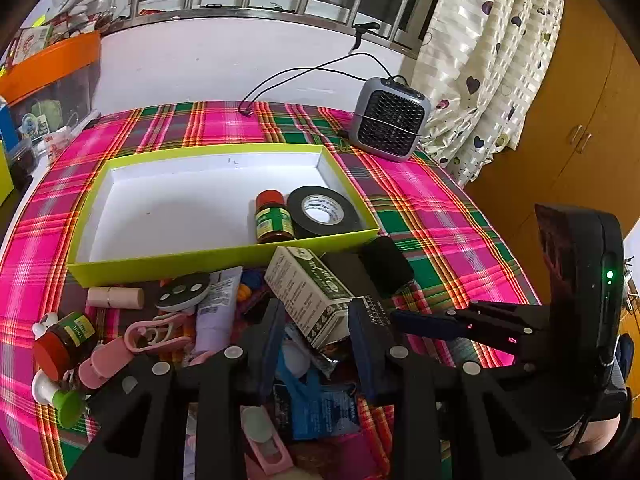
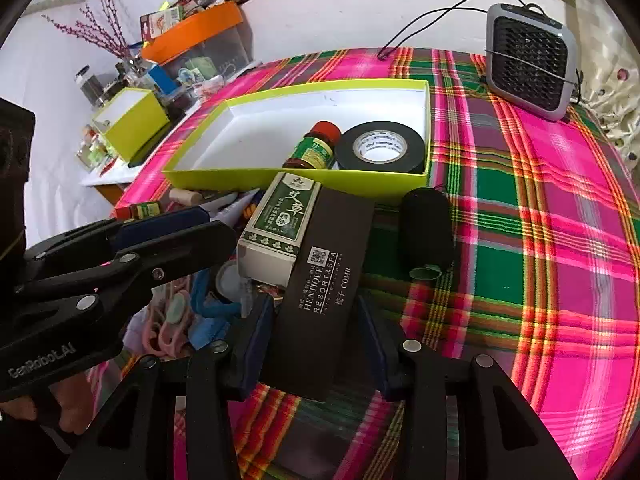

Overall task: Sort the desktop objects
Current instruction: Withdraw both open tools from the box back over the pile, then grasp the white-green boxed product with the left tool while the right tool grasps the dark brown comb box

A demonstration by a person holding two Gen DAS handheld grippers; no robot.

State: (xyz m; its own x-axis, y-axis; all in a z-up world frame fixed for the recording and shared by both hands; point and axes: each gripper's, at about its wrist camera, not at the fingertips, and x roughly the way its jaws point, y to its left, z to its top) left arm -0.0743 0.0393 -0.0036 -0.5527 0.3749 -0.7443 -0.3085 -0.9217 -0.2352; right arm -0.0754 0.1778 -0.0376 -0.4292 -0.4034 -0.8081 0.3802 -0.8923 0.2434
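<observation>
— Plaid-covered tabletop (image 2: 540,240) under a barred window, small grey heater (image 1: 390,124) at the far corner. Far along with the sorting?

— Barely begun, by the look of it. Only a red-capped bottle (image 1: 272,220) and a black tape roll (image 1: 324,210) inside the lime tray (image 1: 224,258), both at its right end. Rest of the tray bare.

— And what's left?

— Most of the pile, heaped against the tray's near wall: green herbal carton (image 2: 276,220), lilac tube (image 1: 216,312), pink clip (image 1: 152,334), second red-capped bottle (image 1: 64,340), plus a black cylinder (image 2: 426,228) off to the right.

— Right tool (image 2: 316,332)?

— Closed partway around the dark comb box (image 2: 324,300), pads seemingly against both long sides. Box leaning on the herbal carton, far end near the tray wall.

— Left tool (image 1: 316,312)?

— Half open, gripping nothing, tips just beside the herbal carton.

— Anything in the way?

— Tray's near wall, to be cleared on the way in. Also the two tools close together, and the carton touching the comb box, likely to shift when lifted.
</observation>
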